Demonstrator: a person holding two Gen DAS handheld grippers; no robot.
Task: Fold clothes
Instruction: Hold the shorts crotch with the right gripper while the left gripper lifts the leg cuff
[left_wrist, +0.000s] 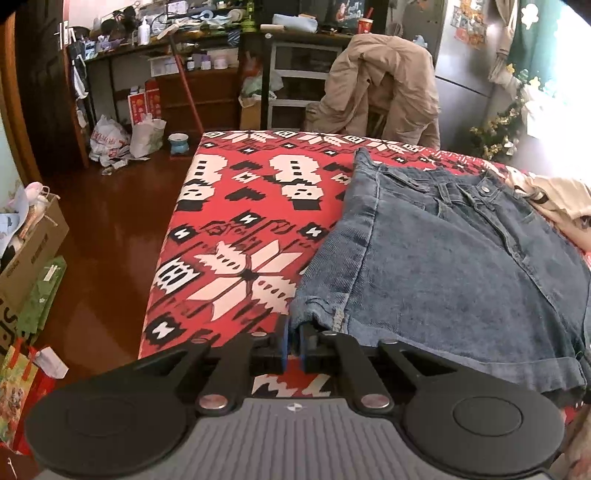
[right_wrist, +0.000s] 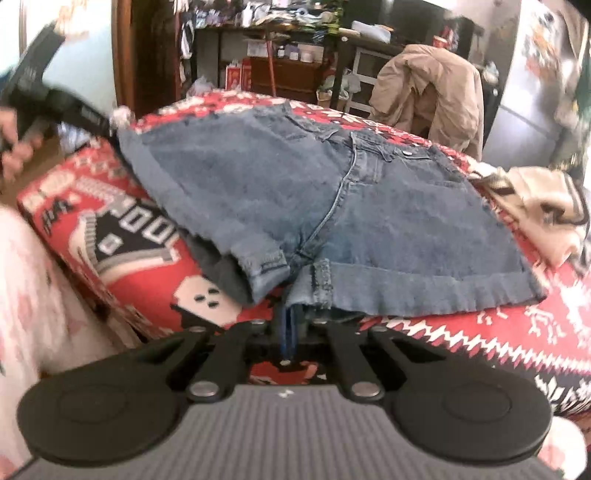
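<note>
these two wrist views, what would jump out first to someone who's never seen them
The denim shorts draw the eye first, spread flat on a loud red, white and black patterned cloth over the table. Each gripper is shut on the near hem: the left gripper on the outer corner of one leg, the right gripper near the crotch. Behind, a tan jacket hangs over a chair.
</note>
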